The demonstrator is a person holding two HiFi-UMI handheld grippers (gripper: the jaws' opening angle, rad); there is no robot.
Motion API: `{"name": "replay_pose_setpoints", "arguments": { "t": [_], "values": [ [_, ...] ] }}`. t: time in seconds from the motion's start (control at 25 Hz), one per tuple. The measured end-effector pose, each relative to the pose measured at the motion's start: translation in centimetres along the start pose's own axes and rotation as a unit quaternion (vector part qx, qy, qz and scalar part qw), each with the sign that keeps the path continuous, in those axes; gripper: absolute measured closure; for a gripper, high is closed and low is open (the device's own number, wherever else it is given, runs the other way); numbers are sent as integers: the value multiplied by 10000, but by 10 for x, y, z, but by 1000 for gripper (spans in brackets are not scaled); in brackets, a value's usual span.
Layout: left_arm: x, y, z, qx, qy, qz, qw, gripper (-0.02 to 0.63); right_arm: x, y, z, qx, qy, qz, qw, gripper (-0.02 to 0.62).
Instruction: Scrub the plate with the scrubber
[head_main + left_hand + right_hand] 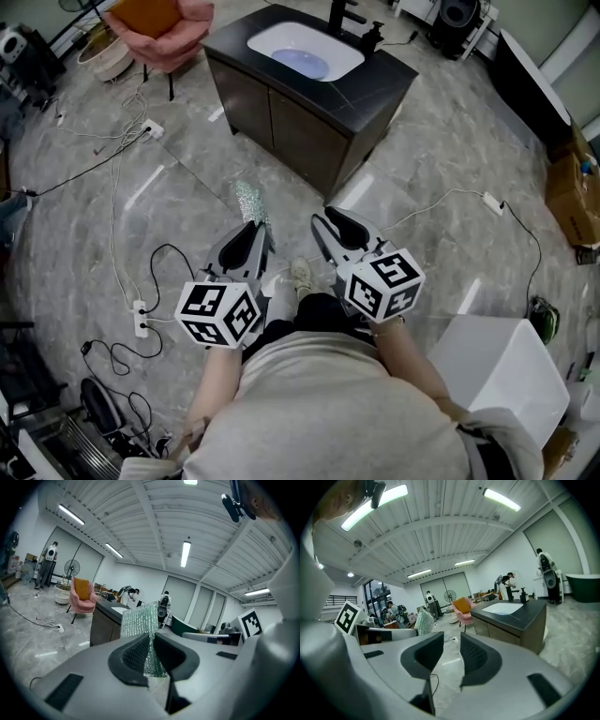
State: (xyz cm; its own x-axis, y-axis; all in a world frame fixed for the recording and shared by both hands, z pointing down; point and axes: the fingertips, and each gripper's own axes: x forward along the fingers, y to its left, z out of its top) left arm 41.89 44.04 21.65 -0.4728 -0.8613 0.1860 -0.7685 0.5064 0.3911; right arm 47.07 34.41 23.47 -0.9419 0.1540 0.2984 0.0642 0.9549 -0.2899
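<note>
Left gripper (255, 225) (151, 637): clamped on scrubber (250, 201) (138, 620), both pads pressing the silvery-green mesh. Right gripper (323, 220) (451, 644): jaws apart, only floor between them.

Scrubber long axis: in line with left jaws, sticking out past the tips and pointing at sink cabinet (309, 89). Upright between the pads in left gripper view, most of its length beyond them.

Clearances: bare floor (187, 169) between jaw tips and near cabinet corner. Basin (305, 49) further back on the cabinet top. Cables (122, 216) trailing on the left, white box (502, 370) close on the right.

Pose: both grippers side by side in front of the torso, forearms (408, 352) bent, marker cubes (218, 313) nearest the body, jaws aimed forward and angled slightly toward each other.
</note>
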Motion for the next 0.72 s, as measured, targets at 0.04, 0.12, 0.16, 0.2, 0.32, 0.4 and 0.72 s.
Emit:
{"name": "replay_pose_setpoints", "arguments": {
  "t": [0.04,0.12,0.16,0.2,0.32,0.4,0.72],
  "values": [
    [11,3,5,8,-2,8,10000,548,8,-8,6,-13,10,16,10000,489],
    [34,9,17,46,-26,28,10000,548,24,-26,19,-32,14,34,10000,489],
    [45,12,24,63,-44,46,10000,548,33,-36,26,-44,12,43,10000,489],
    [57,15,30,76,-64,66,9999,548,42,-45,33,-56,7,58,10000,489],
    [91,27,45,123,-117,123,9998,548,69,-70,55,-96,-44,148,9998,489],
    [112,34,52,159,-144,157,9996,548,84,-85,67,-126,-78,204,9997,489],
    [165,52,59,57,37,351,9994,548,116,-128,83,39,44,278,9996,490]
  ]
}}
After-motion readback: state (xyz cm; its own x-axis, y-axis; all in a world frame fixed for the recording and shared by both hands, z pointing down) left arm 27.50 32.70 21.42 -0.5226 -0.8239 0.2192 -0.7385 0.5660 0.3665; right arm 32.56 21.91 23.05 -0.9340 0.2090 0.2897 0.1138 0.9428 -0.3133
